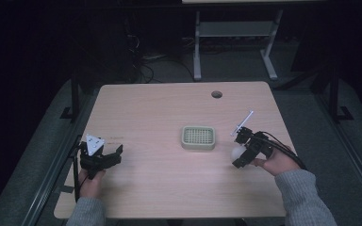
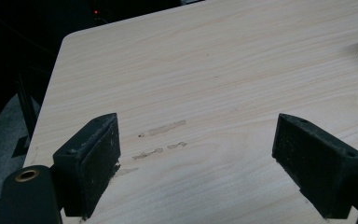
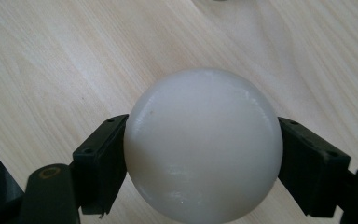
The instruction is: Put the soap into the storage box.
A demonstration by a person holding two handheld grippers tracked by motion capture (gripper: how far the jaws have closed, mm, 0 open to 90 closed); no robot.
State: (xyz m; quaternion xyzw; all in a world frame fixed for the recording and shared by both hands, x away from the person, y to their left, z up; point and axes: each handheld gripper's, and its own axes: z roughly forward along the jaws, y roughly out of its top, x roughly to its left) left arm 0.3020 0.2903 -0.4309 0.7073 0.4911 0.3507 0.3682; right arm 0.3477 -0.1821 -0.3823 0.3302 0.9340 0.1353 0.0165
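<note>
At tabletop (image 1: 169, 188) centre a pale slotted tray (image 1: 198, 137) holds nothing. Right gripper (image 1: 238, 153), at its 3 o'clock, clamps a white ball (image 3: 203, 144); left gripper (image 1: 108, 157) gapes at 9 o'clock.

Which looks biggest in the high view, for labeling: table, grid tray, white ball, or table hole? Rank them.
1. Table
2. Grid tray
3. White ball, in the right claw
4. Table hole, close to the ball in apparent size, so their order is uncertain.
</note>
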